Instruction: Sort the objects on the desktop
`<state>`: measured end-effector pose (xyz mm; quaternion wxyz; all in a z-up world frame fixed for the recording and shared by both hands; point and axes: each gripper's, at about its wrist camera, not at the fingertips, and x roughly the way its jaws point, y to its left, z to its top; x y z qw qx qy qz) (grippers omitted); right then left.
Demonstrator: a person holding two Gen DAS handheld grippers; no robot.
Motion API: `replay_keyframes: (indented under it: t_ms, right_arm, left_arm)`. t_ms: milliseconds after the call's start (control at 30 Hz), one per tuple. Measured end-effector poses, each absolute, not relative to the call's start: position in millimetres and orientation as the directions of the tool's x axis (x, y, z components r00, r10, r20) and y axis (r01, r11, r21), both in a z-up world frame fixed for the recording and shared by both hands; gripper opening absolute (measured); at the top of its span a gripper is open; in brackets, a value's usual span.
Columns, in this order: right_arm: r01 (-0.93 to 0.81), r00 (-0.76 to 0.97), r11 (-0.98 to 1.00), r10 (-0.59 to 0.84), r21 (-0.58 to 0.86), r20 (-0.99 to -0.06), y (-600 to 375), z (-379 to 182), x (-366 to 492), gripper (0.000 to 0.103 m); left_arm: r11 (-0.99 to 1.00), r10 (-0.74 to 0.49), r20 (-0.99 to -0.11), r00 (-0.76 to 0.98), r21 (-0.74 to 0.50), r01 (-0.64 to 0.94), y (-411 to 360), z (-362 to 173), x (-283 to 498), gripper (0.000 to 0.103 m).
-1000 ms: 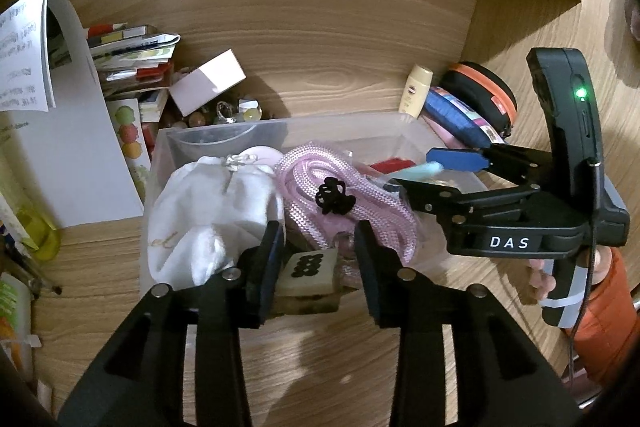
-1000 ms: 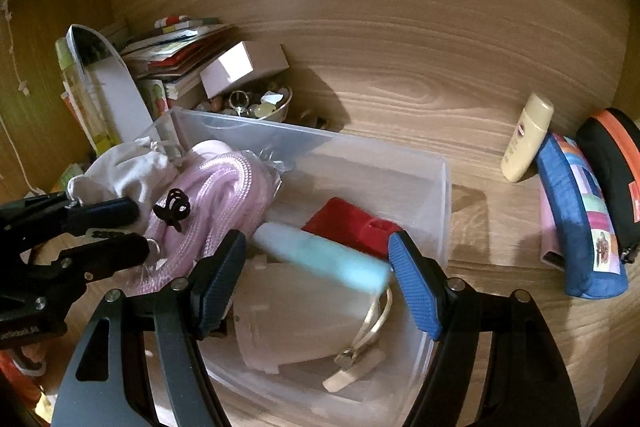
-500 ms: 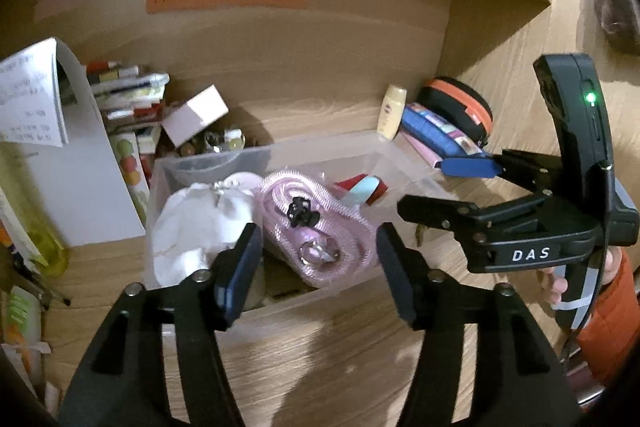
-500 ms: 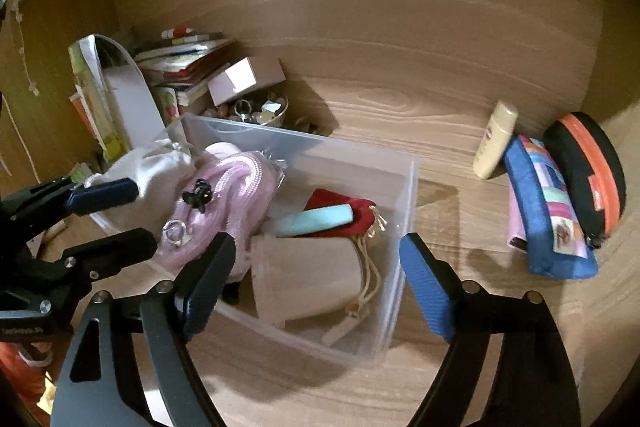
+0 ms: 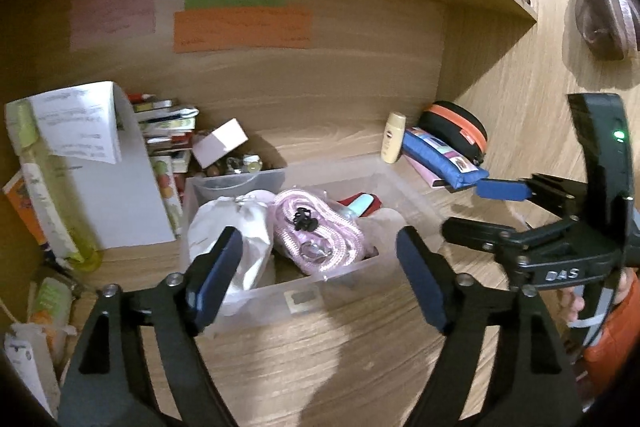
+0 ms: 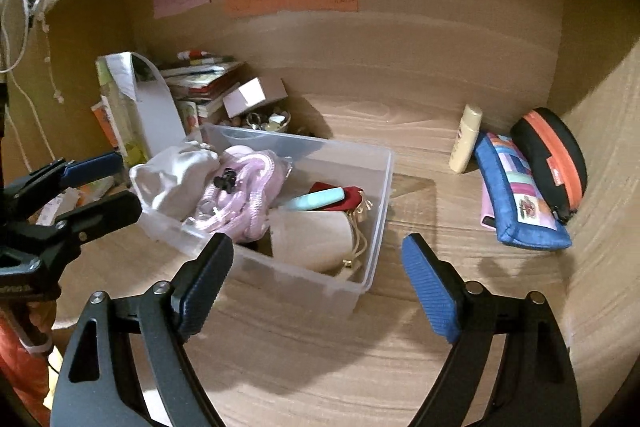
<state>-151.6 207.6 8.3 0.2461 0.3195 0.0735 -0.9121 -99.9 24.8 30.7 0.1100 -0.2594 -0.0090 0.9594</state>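
The left gripper (image 5: pixel 320 267) hangs spread wide, gripping nothing, and the right gripper (image 6: pixel 318 275) likewise (both above the wooden desk (image 6: pixel 320 367), short of the bin). At 12 o'clock from each sits the clear plastic storage bin (image 6: pixel 360 227), holding a white cloth bundle (image 6: pixel 172 175) at its 9 o'clock end, a coiled pink rope (image 6: pixel 244 195) beside it, and a pale teal tube (image 6: pixel 316 199) on a red pouch (image 6: pixel 348 197). Out at 2 o'clock a blue patchwork pencil case (image 6: pixel 520 203) leans against a black zip case with orange trim (image 6: pixel 552 155).
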Motion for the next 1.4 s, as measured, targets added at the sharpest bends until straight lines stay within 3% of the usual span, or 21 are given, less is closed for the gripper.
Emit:
replay_keyframes:
  t_ms: [133, 367, 1033, 1400]
  right_arm:
    - [0.493, -0.701, -0.870, -0.411, 0.020, -0.583, 214, 13, -132, 0.094]
    - [0.504, -0.744, -0.864, -0.432, -0.005, -0.510, 221, 14, -95, 0.101]
    - [0.444, -0.797, -0.896, -0.404, 0.017, -0.449, 220, -6, -80, 0.102]
    - [0.426, -0.774, -0.901, -0.409, 0.081, -0.484, 226, -15, -91, 0.102]
  left_arm:
    - [-0.992, 0.123, -0.479, -0.869, -0.036, -0.121, 21, 29, -88, 0.097]
    - [-0.999, 0.013, -0.485, -0.874, 0.021, -0.026, 25, 17, -73, 0.099]
    - [-0.996, 0.047, -0.488, -0.872, -0.085, -0.007, 20, -2, -72, 0.101]
    - [-0.996, 0.055, -0.486, -0.872, -0.091, -0.012, 21, -3, -73, 0.101]
